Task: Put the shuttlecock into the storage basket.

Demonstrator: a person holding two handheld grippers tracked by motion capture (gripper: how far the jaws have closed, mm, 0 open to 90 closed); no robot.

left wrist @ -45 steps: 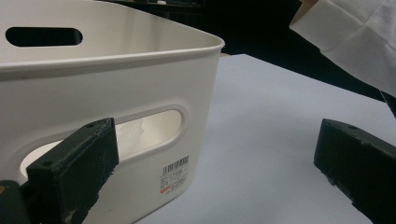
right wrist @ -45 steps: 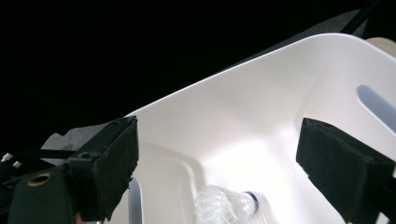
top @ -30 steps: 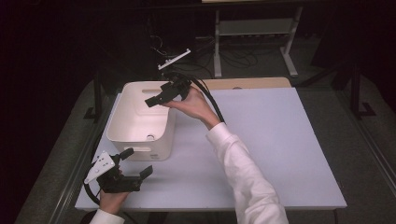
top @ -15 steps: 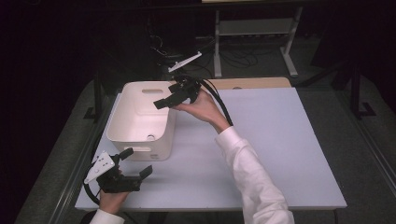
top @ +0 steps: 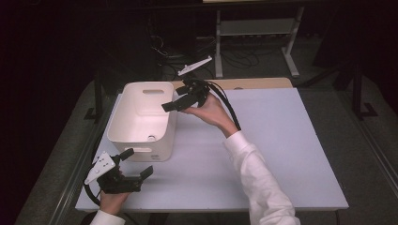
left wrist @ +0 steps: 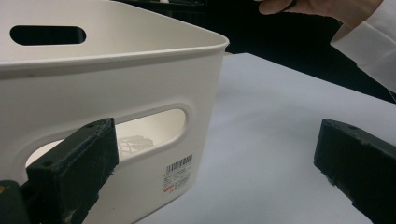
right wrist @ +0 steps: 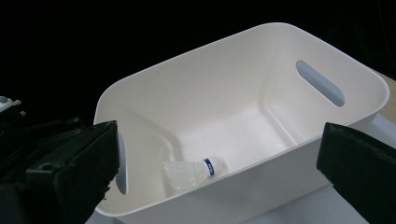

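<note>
Shuttlecock [right wrist: 194,171] lies on its side in the white bin [top: 141,136], toward its 6 o'clock wall. We hold the right gripper [top: 180,101] above the rim, jaws wide, empty. Left gripper [top: 129,173] idles at 7 o'clock, jaws wide. Drop looks done; next we'd retract clear.

— What sort of place is this?
— A lab or recording room: dark surroundings, a bare white tabletop [top: 281,140], tangled cables [top: 173,56] on the floor, a metal stand [top: 256,28] behind.
</note>
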